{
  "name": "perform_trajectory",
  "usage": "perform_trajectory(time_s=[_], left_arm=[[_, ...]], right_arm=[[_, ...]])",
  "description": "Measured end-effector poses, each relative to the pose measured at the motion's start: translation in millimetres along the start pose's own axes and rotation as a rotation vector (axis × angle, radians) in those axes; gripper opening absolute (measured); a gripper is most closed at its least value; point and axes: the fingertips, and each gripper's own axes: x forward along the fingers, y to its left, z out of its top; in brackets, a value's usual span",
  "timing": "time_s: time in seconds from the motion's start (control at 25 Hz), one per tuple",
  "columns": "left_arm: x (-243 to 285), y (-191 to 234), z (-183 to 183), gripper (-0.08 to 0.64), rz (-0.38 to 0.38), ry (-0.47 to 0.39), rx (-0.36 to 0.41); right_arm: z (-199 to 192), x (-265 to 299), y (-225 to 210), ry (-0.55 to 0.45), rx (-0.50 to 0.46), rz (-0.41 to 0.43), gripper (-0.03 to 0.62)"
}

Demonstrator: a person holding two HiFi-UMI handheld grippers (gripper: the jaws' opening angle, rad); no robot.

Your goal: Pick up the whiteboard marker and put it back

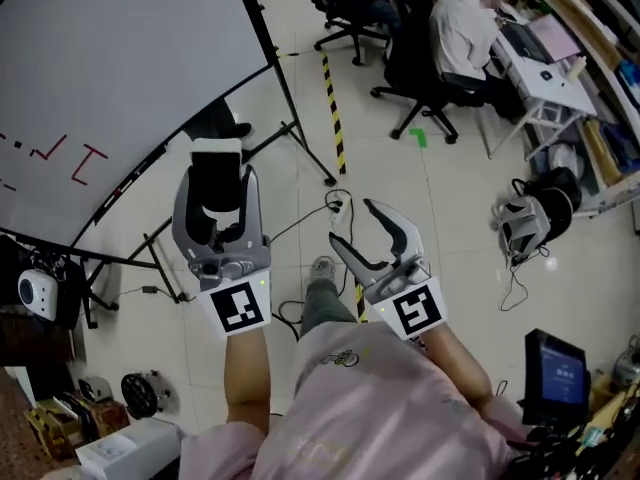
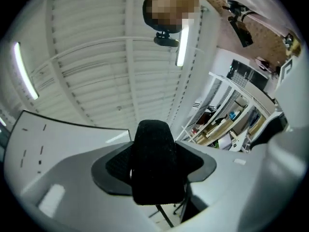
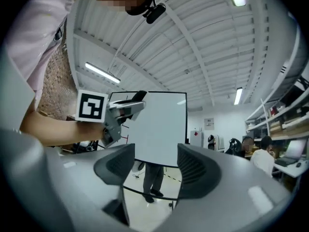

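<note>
No whiteboard marker shows in any view. My left gripper (image 1: 218, 183) is shut on a black felt block with a white back, which looks like a whiteboard eraser (image 1: 215, 163). In the left gripper view the eraser (image 2: 155, 161) fills the gap between the two pads and points up towards the ceiling. My right gripper (image 1: 350, 220) is open and empty. Its jaws (image 3: 154, 166) face the whiteboard (image 3: 159, 124), and the left gripper (image 3: 120, 112) shows to their left. The whiteboard (image 1: 120, 88), with red marks at its left edge, stands at the upper left.
The whiteboard's stand legs (image 1: 300, 143) spread over the tiled floor. Yellow-black tape (image 1: 335, 118) and cables (image 1: 340, 208) lie ahead. A person on an office chair (image 1: 460, 28) sits at a desk far right. A bag (image 1: 530, 218) and a screen (image 1: 555, 373) stand right.
</note>
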Motion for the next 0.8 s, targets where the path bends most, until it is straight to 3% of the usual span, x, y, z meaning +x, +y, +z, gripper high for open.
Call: perform_trajectory(time_s=[0.2, 0.28, 0.56, 0.8], left_arm=[[-148.4, -50.4, 34.6, 0.272, 0.152, 0.186, -0.139], [-191.3, -58.8, 57.6, 0.272, 0.19, 0.225, -0.179], [-271.9, -38.4, 114.9, 0.272, 0.263, 0.252, -0.25], [-321.3, 11.8, 159.8, 0.272, 0.313, 0.187, -0.259]], right_arm=[[0.9, -104.9, 46.7, 0.017, 0.084, 0.04, 0.272], [9.2, -126.8, 66.7, 0.012, 0.129, 0.082, 0.272], [44.3, -137.9, 126.0, -0.039, 0.16, 0.169, 0.272], [56.2, -118.7, 190.7, -0.069, 0.148, 0.221, 0.272]])
